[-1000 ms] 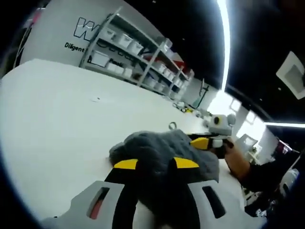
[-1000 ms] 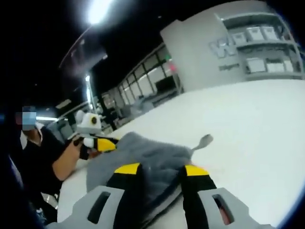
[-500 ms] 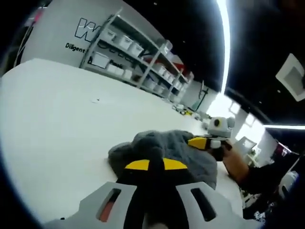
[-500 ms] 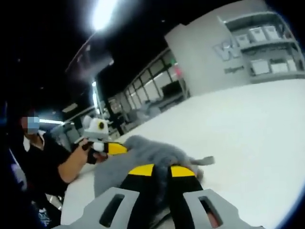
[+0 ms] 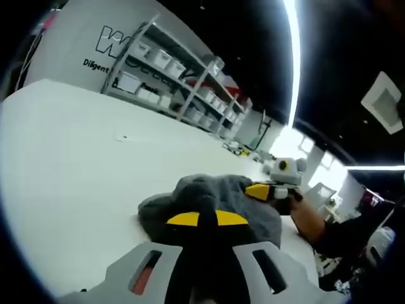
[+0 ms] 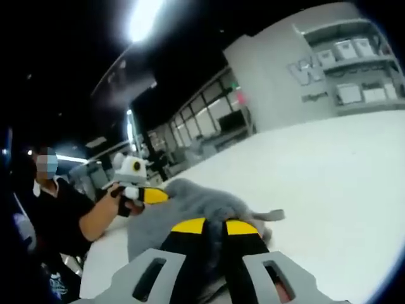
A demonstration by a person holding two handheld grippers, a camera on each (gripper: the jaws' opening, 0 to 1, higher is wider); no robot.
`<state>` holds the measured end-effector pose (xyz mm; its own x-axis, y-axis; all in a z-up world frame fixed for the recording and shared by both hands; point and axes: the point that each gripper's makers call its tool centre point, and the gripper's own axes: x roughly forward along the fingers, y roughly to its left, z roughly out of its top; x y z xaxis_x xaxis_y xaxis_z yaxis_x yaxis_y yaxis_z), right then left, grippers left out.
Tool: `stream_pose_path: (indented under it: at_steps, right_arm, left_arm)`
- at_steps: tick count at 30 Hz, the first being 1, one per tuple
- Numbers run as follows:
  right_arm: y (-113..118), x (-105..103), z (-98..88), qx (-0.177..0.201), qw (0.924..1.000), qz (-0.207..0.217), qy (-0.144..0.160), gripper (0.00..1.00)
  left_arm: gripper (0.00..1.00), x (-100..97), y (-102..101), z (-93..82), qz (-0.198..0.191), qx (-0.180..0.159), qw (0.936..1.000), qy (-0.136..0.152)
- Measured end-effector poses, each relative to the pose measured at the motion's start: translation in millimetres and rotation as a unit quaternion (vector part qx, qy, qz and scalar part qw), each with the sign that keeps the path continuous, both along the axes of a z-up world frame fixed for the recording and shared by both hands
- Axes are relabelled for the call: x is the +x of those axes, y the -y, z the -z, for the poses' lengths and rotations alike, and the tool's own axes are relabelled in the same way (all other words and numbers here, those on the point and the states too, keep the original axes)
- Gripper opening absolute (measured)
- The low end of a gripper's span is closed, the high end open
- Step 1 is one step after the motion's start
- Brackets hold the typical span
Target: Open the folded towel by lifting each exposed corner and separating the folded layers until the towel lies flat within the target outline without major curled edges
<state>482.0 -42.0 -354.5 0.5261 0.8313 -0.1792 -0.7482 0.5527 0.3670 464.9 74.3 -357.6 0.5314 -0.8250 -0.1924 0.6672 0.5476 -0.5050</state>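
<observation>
Both tongs pinch a bunched grey towel on a white table.

In the left gripper view, the left gripper [image 5: 207,219] has its yellow-tipped jaws drawn nearly together on the near edge of the towel [image 5: 209,196]. The towel is a rumpled, fuzzy grey heap on the table [image 5: 69,158], its long axis running away from the jaws toward the other gripper at its far end. In the right gripper view, the right gripper [image 6: 207,226] is likewise clamped on the towel's near edge, a thin grey tab sticking out to the right.
</observation>
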Motion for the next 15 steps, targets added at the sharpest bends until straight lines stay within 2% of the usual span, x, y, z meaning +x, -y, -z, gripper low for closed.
stream_pose_path:
  at_steps: [3,9,11,12,15]
  right_arm:
    - [0,-2,-1.5,0.0,1.0,-0.002,0.004,0.04]
    - [-1,-6,-4.3,0.001,0.9999,-0.007,0.012,0.04]
    - [-2,-12,-5.8,-0.006,0.9995,-0.023,0.022,0.04]
    - [-2,-16,-7.9,-0.013,0.9989,-0.027,0.037,0.04]
    - [-2,-21,-10.4,-0.014,0.9985,-0.029,0.043,0.04]
  left_arm:
    - [0.05,-2.2,1,-4.2,0.004,-0.013,0.9999,0.001]
    - [0.05,-4.3,1,-5.2,0.008,-0.017,0.9998,0.004]
    - [0.05,-8.2,3,-6.7,0.016,-0.018,0.9996,0.012]
    - [0.05,-11.6,4,-7.4,0.023,-0.017,0.9994,0.018]
    - [0.05,-15.0,4,-7.6,0.029,-0.017,0.9992,0.023]
